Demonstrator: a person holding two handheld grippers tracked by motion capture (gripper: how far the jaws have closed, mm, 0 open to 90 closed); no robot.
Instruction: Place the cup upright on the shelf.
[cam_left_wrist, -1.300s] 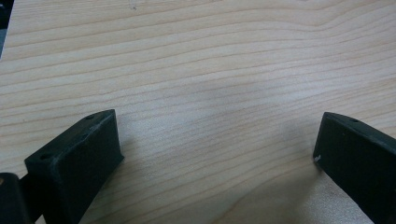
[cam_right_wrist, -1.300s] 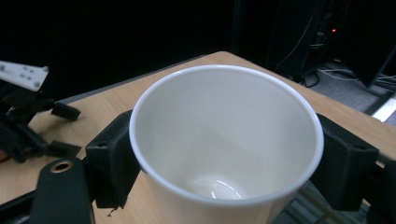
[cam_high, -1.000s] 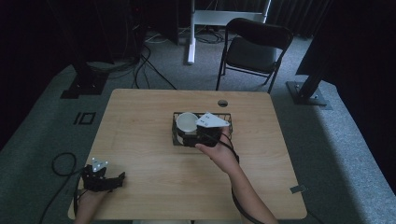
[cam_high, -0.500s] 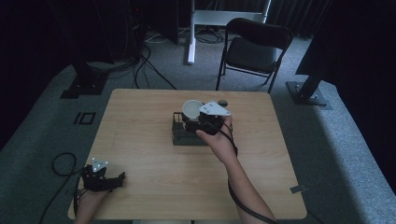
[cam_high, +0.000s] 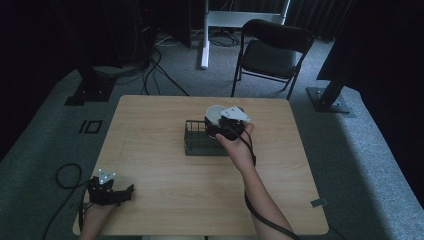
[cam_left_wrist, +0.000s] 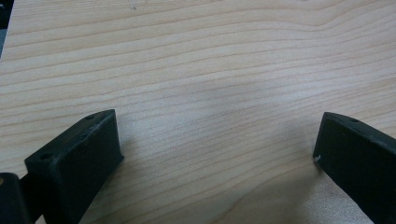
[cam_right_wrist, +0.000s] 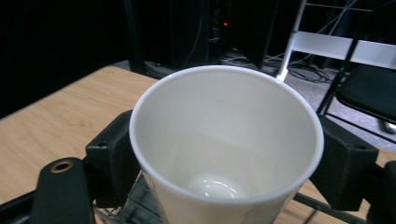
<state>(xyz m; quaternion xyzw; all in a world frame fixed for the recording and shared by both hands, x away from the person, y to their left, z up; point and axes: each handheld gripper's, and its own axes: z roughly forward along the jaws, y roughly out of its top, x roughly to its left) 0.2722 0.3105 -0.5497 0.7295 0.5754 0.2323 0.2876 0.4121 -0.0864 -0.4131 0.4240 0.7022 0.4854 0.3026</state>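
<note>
High view: wooden table (cam_high: 165, 150); dark wire basket (cam_high: 199, 140) near centre. Right gripper (cam_high: 220, 121) above the basket's right end, jaws clamped on the sides of a white paper cup (cam_right_wrist: 226, 144), upright, empty. Left gripper (cam_high: 111, 192) near the table's front-left corner, jaws spread wide over bare wood.

The high view looks down on the whole table (cam_high: 165, 150). Both gripper views are close; the left one faces the tabletop.

Bare forearms; each black tool (cam_high: 216, 127) carries a grey three-cornered plate and trails a black cable
</note>
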